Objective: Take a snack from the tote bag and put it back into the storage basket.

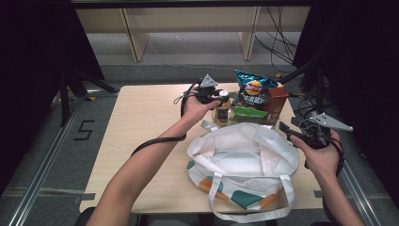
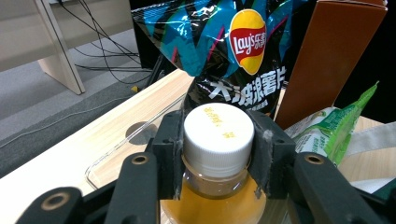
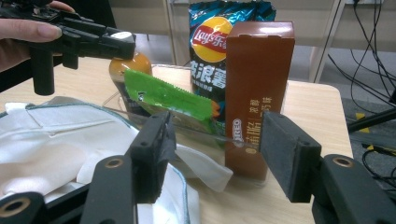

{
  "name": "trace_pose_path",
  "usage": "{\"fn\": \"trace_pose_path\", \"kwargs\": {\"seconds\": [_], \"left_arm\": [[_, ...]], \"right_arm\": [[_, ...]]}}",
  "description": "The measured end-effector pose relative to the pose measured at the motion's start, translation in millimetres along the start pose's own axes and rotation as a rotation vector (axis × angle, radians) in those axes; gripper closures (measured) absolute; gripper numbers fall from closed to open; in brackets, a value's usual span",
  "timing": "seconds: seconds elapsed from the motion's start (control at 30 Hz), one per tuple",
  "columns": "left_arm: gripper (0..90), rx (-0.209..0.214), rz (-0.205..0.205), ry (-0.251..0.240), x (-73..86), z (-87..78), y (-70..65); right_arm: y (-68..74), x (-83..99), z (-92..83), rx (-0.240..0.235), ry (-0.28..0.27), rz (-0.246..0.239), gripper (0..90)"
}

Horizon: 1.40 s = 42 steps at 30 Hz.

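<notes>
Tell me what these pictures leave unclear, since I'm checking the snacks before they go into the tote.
- Bottle: in the left gripper view the left gripper clamps its cap and hides its label.
- Brown box: in the right gripper view its foot sits behind the clear tray.
- Green packet: print too small in the high view.
- Tote bag: its folds hide the bottom.

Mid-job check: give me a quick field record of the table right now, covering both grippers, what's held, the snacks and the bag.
left gripper: jaws shut on the white cap of the bottle
bottle: upright, orange-yellow liquid, stands in the clear tray
right gripper: jaws open, nothing between them, beside the bag
tote bag: white, mouth open, on the near side of the table
chip bag: upright behind the bottle
brown box: upright, right of the chip bag
green packet: leaning in front of the chips
</notes>
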<state>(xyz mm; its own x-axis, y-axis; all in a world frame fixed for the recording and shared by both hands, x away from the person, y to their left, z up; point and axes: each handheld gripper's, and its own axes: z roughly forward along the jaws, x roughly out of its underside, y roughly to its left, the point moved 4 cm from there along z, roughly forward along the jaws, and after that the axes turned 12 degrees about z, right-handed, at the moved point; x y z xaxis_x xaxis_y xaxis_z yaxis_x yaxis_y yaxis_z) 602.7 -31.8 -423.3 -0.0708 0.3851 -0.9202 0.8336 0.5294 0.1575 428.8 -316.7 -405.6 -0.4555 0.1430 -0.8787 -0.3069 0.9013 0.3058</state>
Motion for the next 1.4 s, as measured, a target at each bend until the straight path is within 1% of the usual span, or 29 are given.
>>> {"fn": "trace_pose_path", "kwargs": {"seconds": [0.03,0.07,0.1,0.17,0.2,0.23,0.33,0.43,0.47,0.5,0.53,0.57,0.6,0.63,0.67,0.7,0.73,0.77,0.8,0.87,0.9,0.93,1.03,1.13,1.23,1.3,1.37,1.4], "left_arm": [[58.0,-0.001,0.0,0.005,0.2,-0.7,0.2],[57.6,-0.002,0.001,0.004,0.3,-0.7,0.0],[56.7,-0.004,0.005,0.007,0.3,-0.8,-0.1],[54.8,-0.002,0.008,0.012,0.3,-0.5,-0.6],[53.5,-0.006,0.011,0.02,0.8,-0.5,-1.0],[51.8,-0.006,0.011,0.02,0.8,-0.5,-1.0],[45.2,-0.014,0.001,0.03,2.3,-0.1,-0.8],[39.5,-0.016,0.0,0.034,2.2,-0.6,-0.4],[37.8,-0.018,-0.001,0.028,1.4,-1.2,-0.2],[36.4,-0.02,-0.002,0.025,0.7,-2.0,-0.2],[35.1,-0.02,-0.002,0.025,0.7,-2.0,-0.2],[33.9,-0.02,-0.004,0.021,-1.0,-3.8,-0.6],[32.9,-0.02,-0.004,0.021,-1.0,-3.8,-0.6],[32.9,-0.019,-0.003,0.02,-1.7,-4.6,-0.9],[31.5,-0.025,-0.004,0.019,-2.6,-6.1,-1.2],[30.1,-0.022,-0.004,0.017,-3.1,-7.1,-1.4],[29.4,-0.023,-0.006,0.014,-3.8,-8.5,-2.0],[28.9,-0.025,-0.007,0.013,-4.5,-10.2,-2.7],[28.2,-0.028,-0.003,0.021,-4.8,-12.8,-2.8],[27.9,-0.027,-0.009,0.006,-5.7,-16.9,-3.2],[27.7,-0.029,-0.013,0.011,-6.1,-19.4,-3.8],[27.7,-0.032,-0.012,0.022,-5.8,-21.6,-4.4],[27.2,-0.033,-0.016,0.02,-6.4,-30.5,-7.7],[27.1,-0.035,-0.018,0.014,-6.6,-34.9,-8.7],[27.1,-0.036,-0.015,0.018,-5.3,-44.5,-11.5],[27.1,-0.032,-0.017,0.005,-4.9,-48.9,-13.8],[27.6,-0.043,-0.007,0.003,-4.3,-54.3,-15.8],[27.9,-0.043,-0.007,0.003,-4.3,-54.3,-15.8]], "right_arm": [[0.2,0.1,0.5,-0.002,-0.004,-0.001,44.9],[-0.8,0.2,1.4,-0.007,-0.012,-0.017,44.9],[-0.8,0.3,1.6,-0.005,-0.011,-0.02,44.8],[0.6,0.4,1.2,-0.001,-0.003,-0.001,44.8],[0.1,0.1,1.1,0.005,-0.006,-0.009,44.8],[0.0,0.0,1.0,-0.001,-0.006,-0.012,44.8],[0.2,0.0,0.5,-0.002,-0.004,-0.003,44.7],[0.1,0.2,0.5,0.0,-0.003,-0.003,44.7],[-0.6,0.4,1.5,-0.001,-0.01,-0.015,44.7],[0.6,0.7,1.5,-0.002,-0.005,-0.001,44.7],[-0.1,0.3,1.3,0.006,-0.006,-0.011,44.7],[0.1,0.2,1.1,0.006,-0.006,-0.01,44.7],[-1.0,-0.6,1.4,0.0,-0.008,-0.025,44.7],[-1.0,-0.6,1.4,0.0,-0.008,-0.025,44.7],[-1.8,-1.0,1.6,-0.005,-0.011,-0.037,44.6],[-2.0,-1.2,1.6,-0.005,-0.015,-0.039,44.6],[-1.9,-1.1,1.3,-0.007,-0.013,-0.037,44.5],[0.2,-0.2,0.4,0.001,-0.011,-0.01,44.5],[-1.1,-0.6,0.9,0.004,-0.022,-0.028,44.4],[-1.1,-0.7,0.9,0.001,-0.021,-0.027,44.4],[-0.2,-0.6,0.4,0.0,-0.013,-0.013,44.4],[-0.2,-0.5,0.4,0.0,-0.012,-0.012,44.3],[-1.0,-0.3,0.7,0.003,-0.012,-0.021,44.3],[-0.5,-0.1,0.6,0.004,-0.012,-0.018,44.3],[0.4,0.0,0.2,0.008,-0.012,-0.011,44.3],[0.4,-0.1,0.2,0.009,-0.012,-0.011,44.3],[0.8,0.2,0.2,0.007,-0.006,-0.007,44.3],[0.7,0.4,0.0,0.007,-0.002,-0.008,44.3]]}}
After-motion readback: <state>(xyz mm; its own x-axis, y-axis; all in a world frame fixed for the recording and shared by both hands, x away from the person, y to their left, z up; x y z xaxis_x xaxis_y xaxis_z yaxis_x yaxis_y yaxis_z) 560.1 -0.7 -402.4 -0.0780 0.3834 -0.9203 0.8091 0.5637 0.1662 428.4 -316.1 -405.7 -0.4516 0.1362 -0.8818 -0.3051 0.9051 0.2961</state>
